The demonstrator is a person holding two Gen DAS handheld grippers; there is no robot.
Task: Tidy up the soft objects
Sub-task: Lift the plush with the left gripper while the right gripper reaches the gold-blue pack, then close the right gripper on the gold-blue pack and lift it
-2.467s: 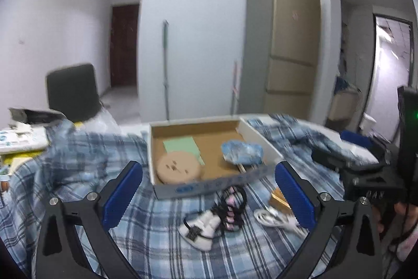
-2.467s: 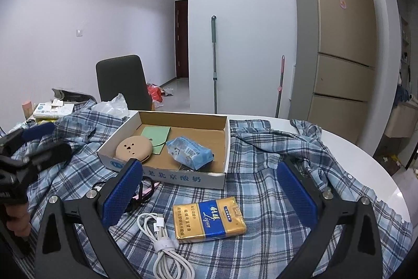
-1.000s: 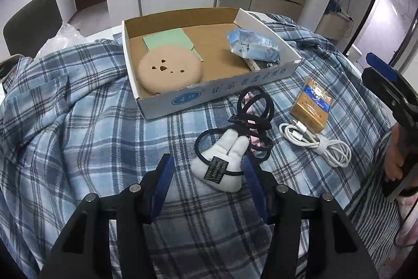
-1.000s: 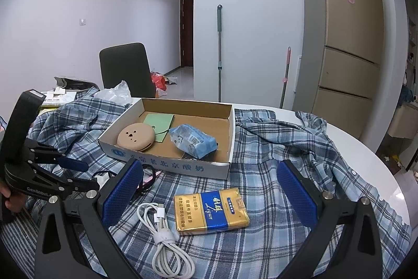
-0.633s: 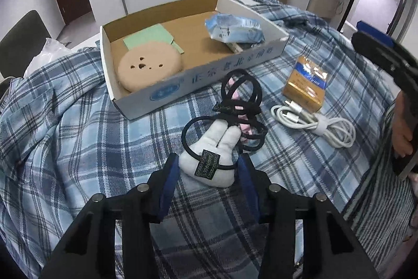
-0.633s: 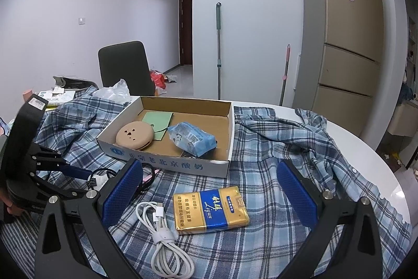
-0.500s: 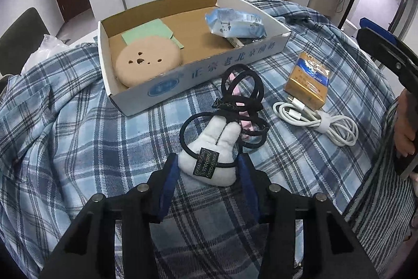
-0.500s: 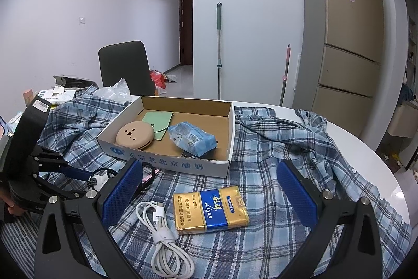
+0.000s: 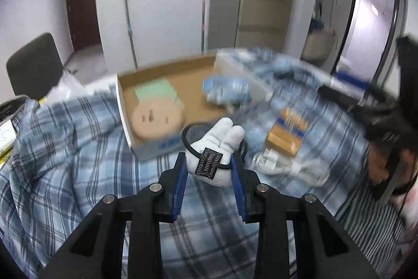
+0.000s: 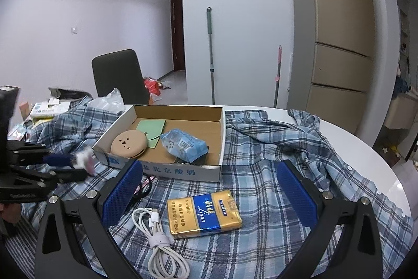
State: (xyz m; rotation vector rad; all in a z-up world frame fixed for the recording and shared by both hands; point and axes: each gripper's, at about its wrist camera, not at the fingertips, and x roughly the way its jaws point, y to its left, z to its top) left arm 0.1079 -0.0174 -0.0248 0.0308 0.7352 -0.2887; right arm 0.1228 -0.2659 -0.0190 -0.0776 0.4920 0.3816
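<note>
Plush toy [image 9: 218, 152] — white, soft, with a black elastic band around it and a small black label — sits between the blue pads of the left hand-held gripper [image 9: 209, 169], whose jaws are closing on its lower part, and it appears lifted off the plaid cloth [image 9: 65, 161] that covers the table. The pinch is low on the body, so I judge the soft filling can slip; it is better to hold firmly and move without a jerk. A loop of the band hangs behind the toy and could catch on something.

Beyond it stands the cardboard box [image 10: 219, 148], open, holding a round tan pad [image 10: 128, 143], a green card [image 10: 151, 128] and a blue packet [image 10: 184, 144] — the free floor near the box's front wall seems a good place. The right hand-held gripper [image 10: 209, 187] is spread wide and empty above the yellow pack [image 10: 203, 211] and the white cable [image 10: 159, 239], near the table's front edge.
</note>
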